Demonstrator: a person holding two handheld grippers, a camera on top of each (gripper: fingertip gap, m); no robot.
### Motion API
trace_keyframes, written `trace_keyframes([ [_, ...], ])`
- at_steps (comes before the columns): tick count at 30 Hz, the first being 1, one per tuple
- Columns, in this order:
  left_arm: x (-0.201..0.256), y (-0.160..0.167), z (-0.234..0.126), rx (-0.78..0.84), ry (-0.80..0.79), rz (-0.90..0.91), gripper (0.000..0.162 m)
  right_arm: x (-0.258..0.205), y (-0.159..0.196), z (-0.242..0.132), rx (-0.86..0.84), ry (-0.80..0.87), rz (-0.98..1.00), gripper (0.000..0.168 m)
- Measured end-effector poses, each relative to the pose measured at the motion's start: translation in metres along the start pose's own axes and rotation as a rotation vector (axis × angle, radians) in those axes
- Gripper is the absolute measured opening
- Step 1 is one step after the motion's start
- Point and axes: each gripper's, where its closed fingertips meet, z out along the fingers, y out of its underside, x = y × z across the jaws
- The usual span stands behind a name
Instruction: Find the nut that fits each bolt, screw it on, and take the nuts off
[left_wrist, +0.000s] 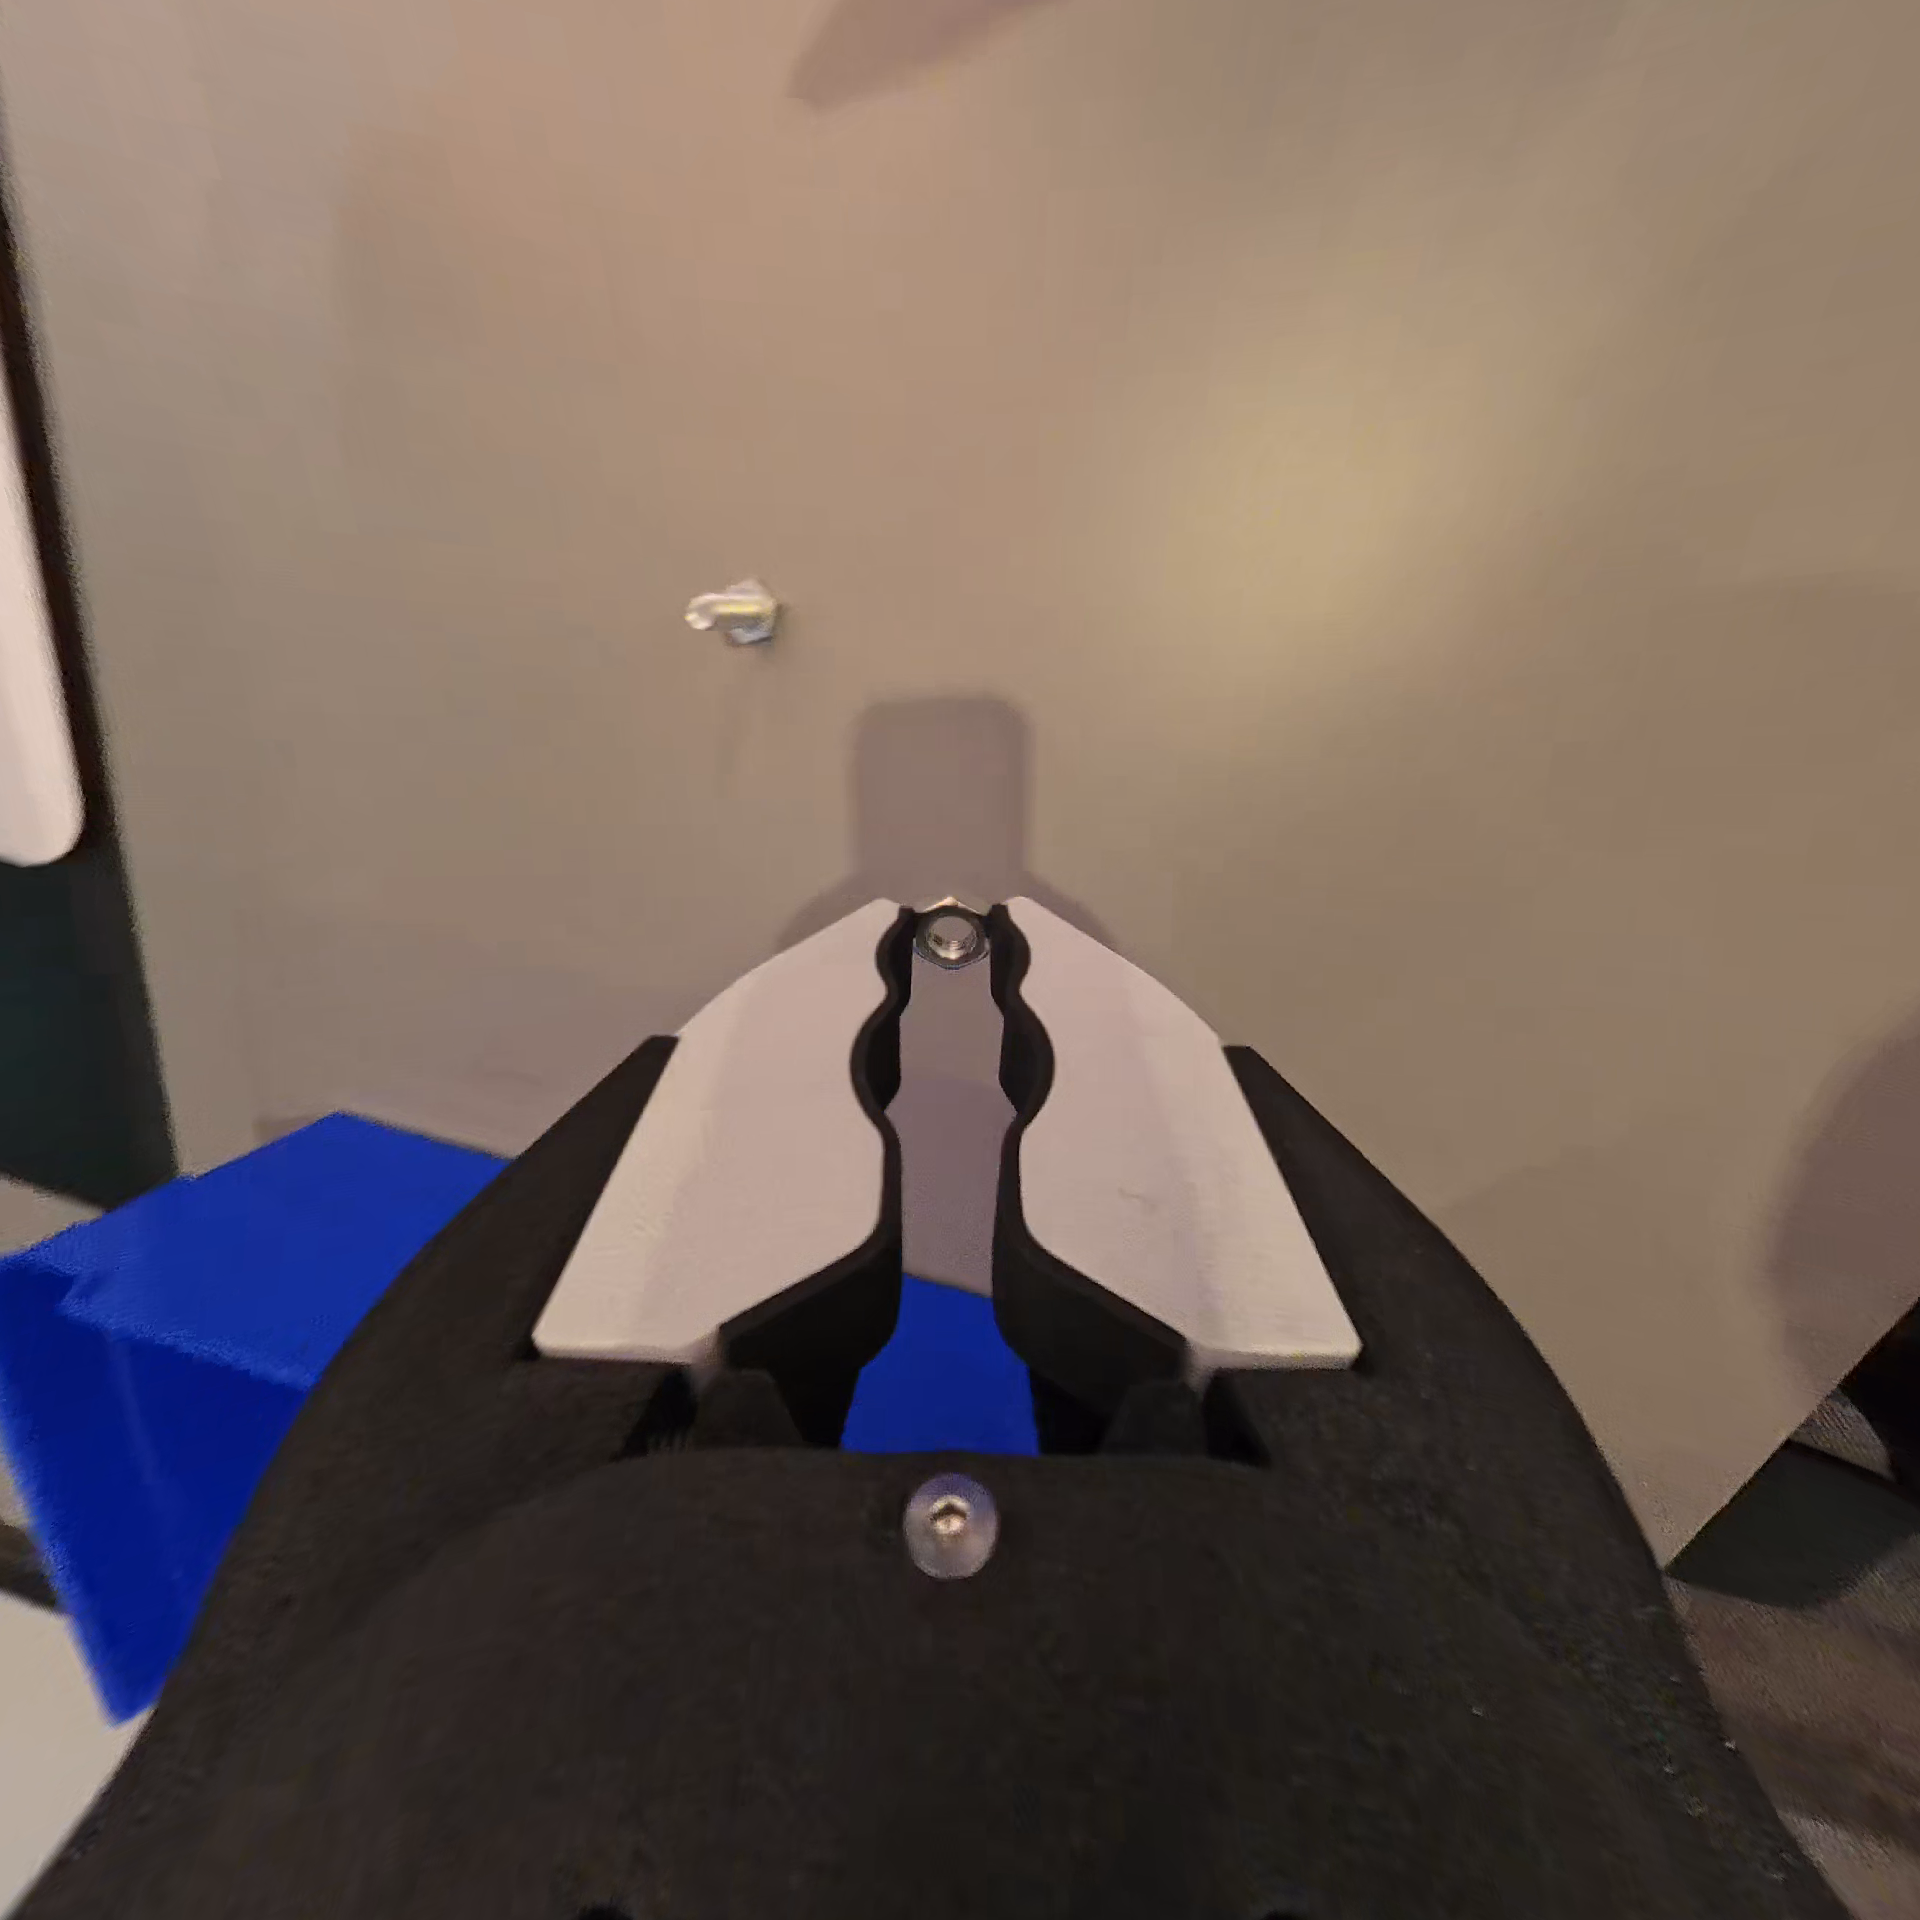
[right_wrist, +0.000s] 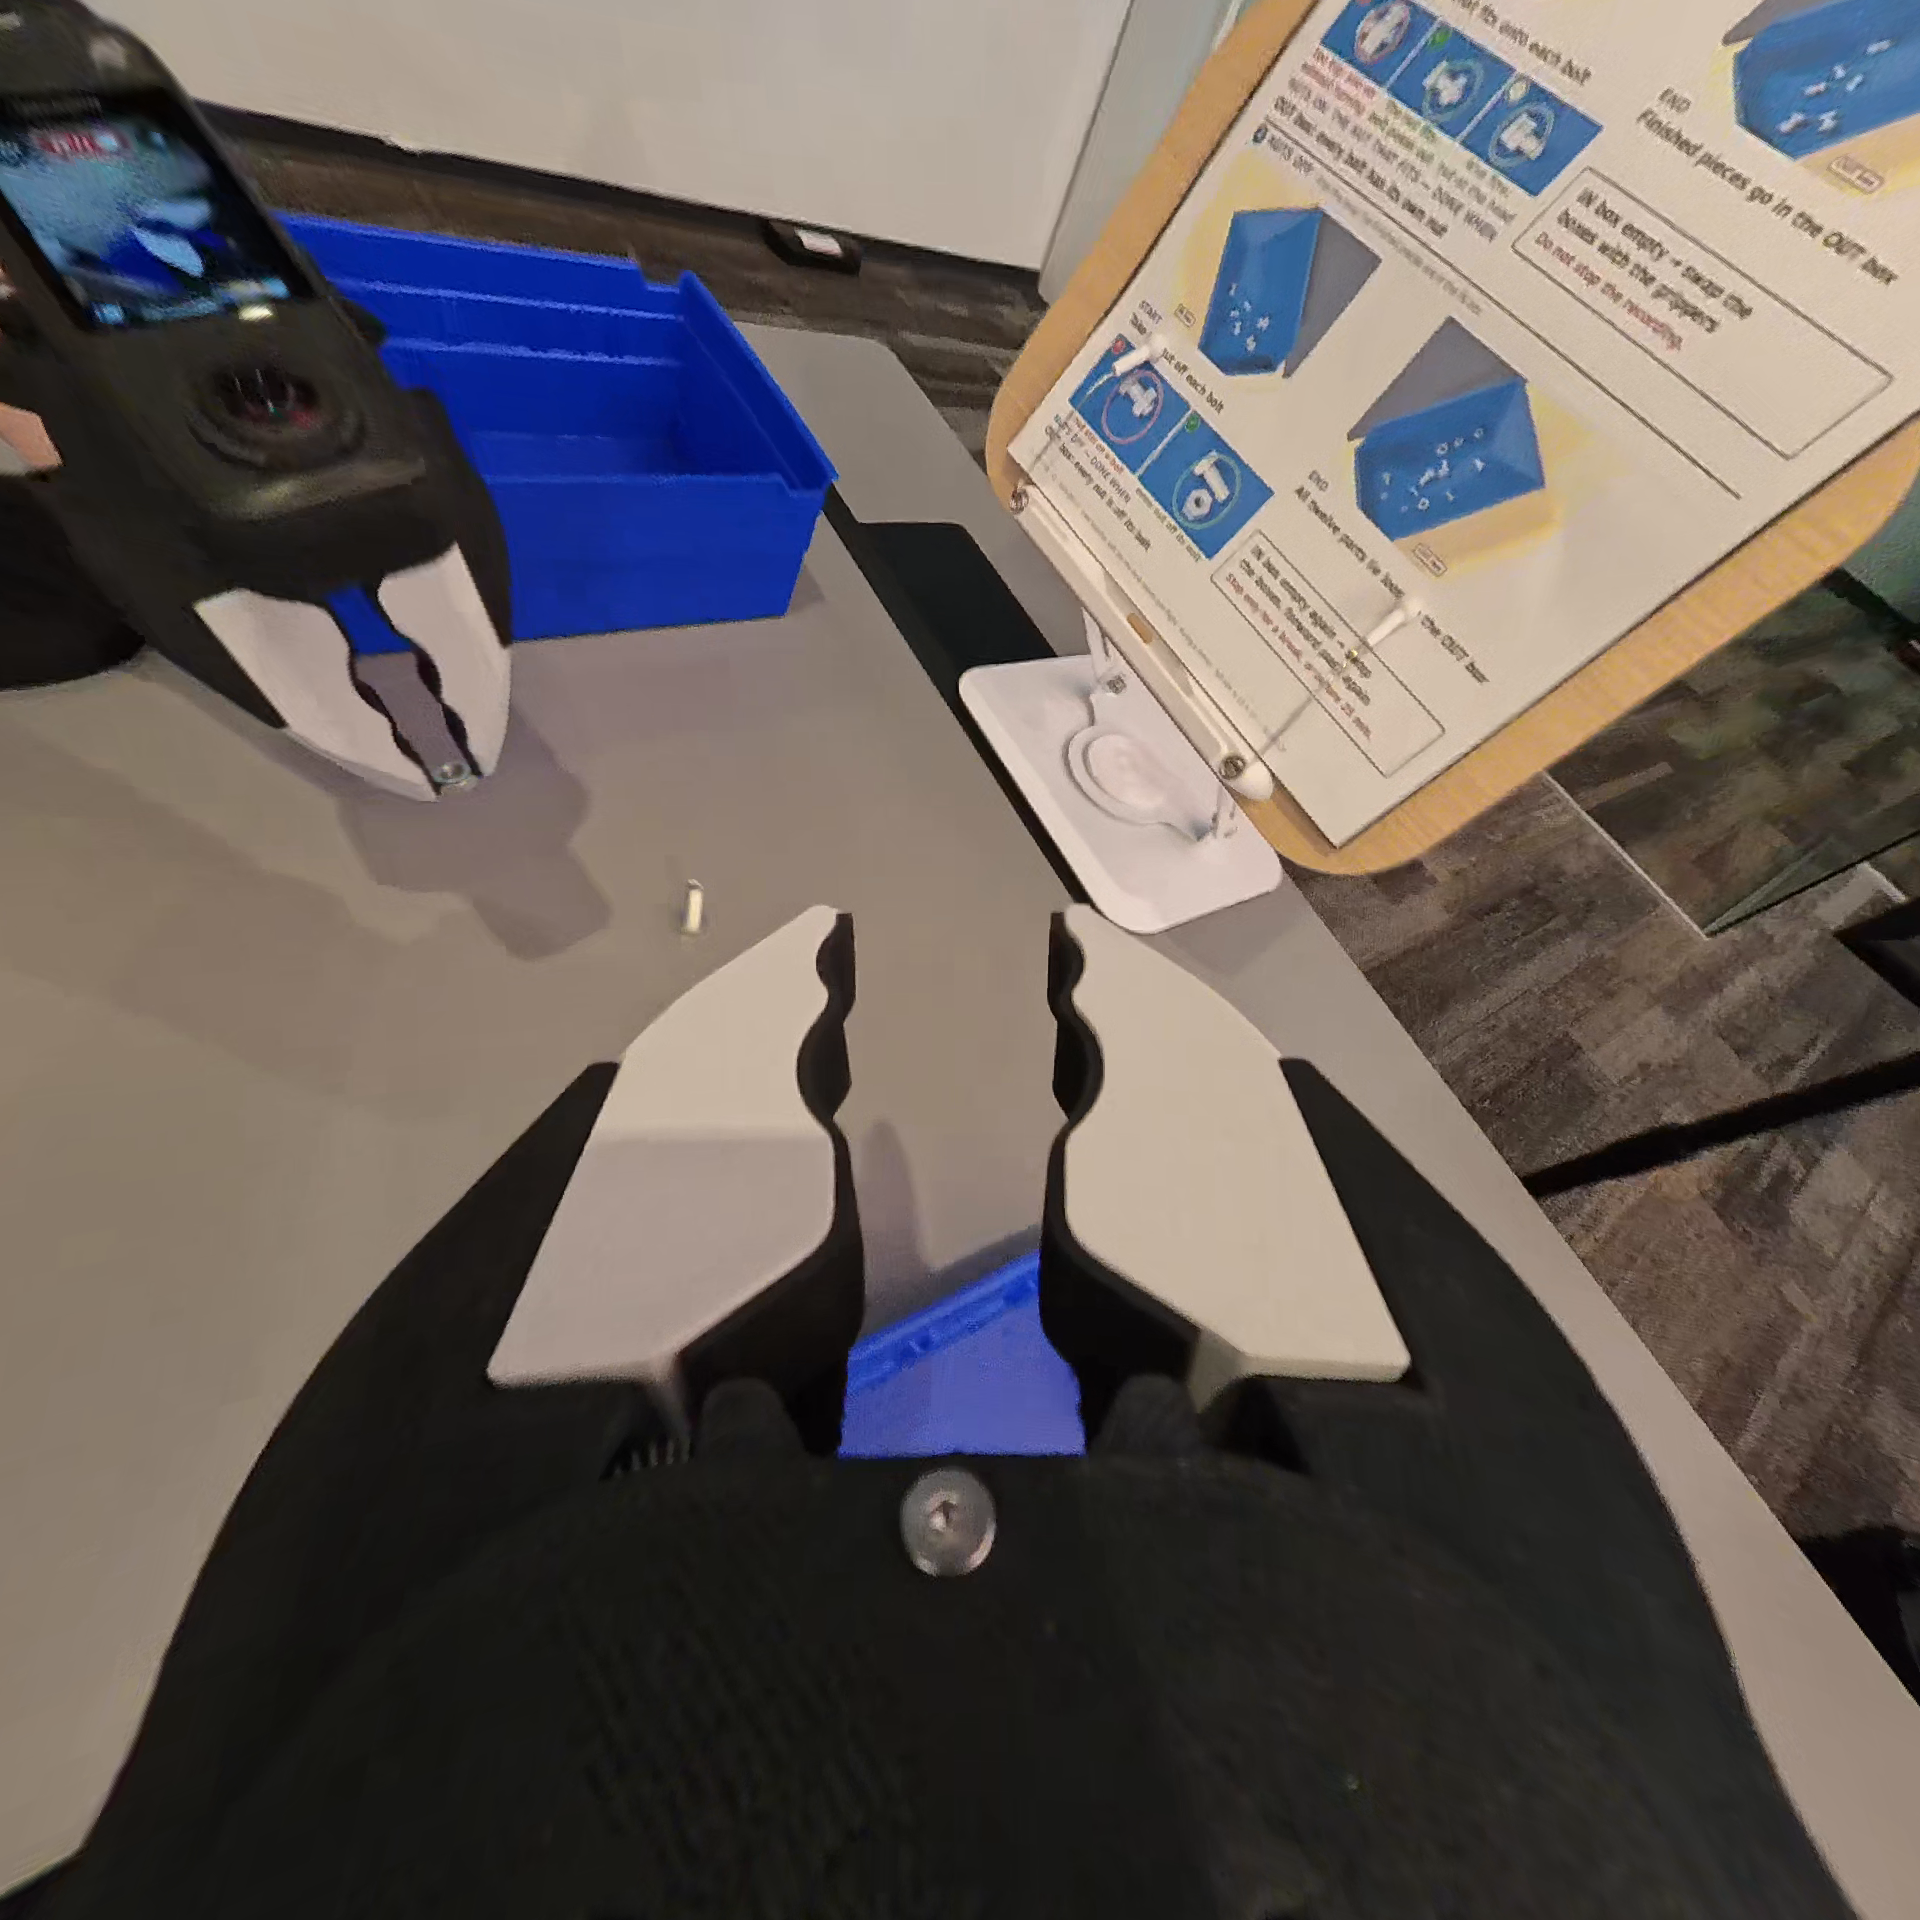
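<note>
One hexagonal metal nut (left_wrist: 947, 937) is pinched at the tips of the left gripper (left_wrist: 948, 928), just above the smooth grey tabletop (left_wrist: 1351, 520). One small silvery bolt (left_wrist: 734, 612) is seen lying apart on the tabletop. The right gripper (right_wrist: 951, 925) is held with jaws parted and nothing between them. Two blue plastic bins are counted: one (right_wrist: 623, 436) beyond the left gripper, one (right_wrist: 956, 1361) beneath the right. One printed sheet (right_wrist: 1455, 395) is propped on a stand.

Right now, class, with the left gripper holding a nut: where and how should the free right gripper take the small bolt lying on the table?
Grip the bolt across its shank, coming from above with the right gripper open. It lies flat on the table, clear of the blue bin, so a top-down pinch looks easiest. The left gripper holds the nut.
</note>
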Motion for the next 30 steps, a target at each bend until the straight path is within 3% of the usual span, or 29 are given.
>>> trace_keyframes([
  [5,0.016,-0.001,0.042,-0.08,0.073,0.037,0.014,0.006,0.009,-0.008,-0.033,0.021,-0.015,0.037],
  [11,0.028,0.004,0.067,-0.137,0.118,0.058,0.014,0.002,0.015,0.002,-0.082,0.012,-0.048,0.037],
  [23,0.034,0.005,0.075,-0.124,0.158,0.05,0.014,0.011,0.022,0.012,-0.076,0.016,-0.001,0.037],
  [30,0.027,-0.003,0.052,0.045,0.116,-0.01,0.019,0.016,0.025,0.025,-0.021,-0.025,0.164,0.037],
])
